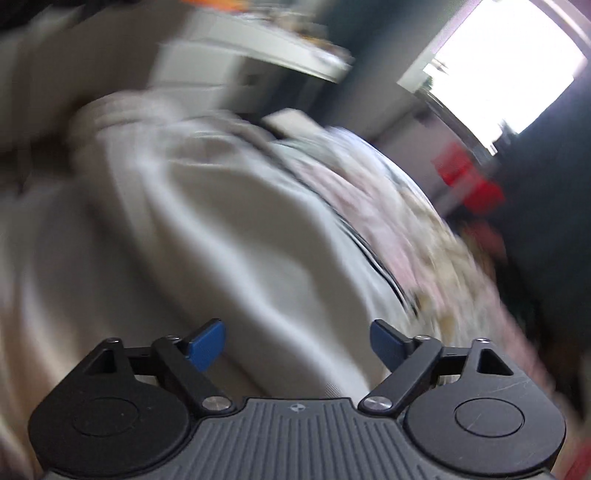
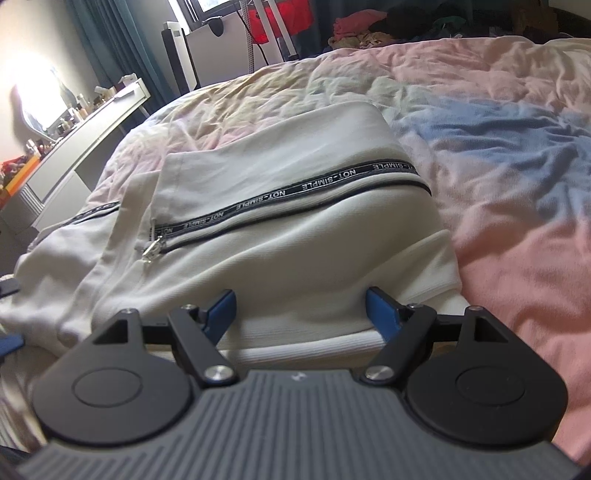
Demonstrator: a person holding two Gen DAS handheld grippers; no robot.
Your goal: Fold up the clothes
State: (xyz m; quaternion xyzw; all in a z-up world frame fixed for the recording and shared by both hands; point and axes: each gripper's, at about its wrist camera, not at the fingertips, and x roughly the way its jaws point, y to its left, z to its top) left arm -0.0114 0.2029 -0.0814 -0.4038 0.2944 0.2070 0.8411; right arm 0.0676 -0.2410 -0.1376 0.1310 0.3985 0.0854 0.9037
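A white zip-up cotton jacket (image 2: 266,221) lies spread on the bed's rumpled pink-and-blue patchwork quilt (image 2: 517,177), just ahead of the right gripper (image 2: 300,314), whose jaws stand apart over the jacket's ribbed hem. A black lettered tape trim (image 2: 295,192) runs across the jacket beside its zip. Left of the bed stands a long white worktop (image 2: 92,125) carrying small bottles. Behind the bed's far edge lies a heap of crumpled clothes (image 2: 369,29). In the blurred left wrist view, the left gripper (image 1: 297,345) hangs over pale cloth, jaws apart.

home bedroom | bed w/ pastel duvet (image 2: 498,155) | vanity desk (image 2: 85,136) w/ cosmetics | curtains (image 2: 99,40)
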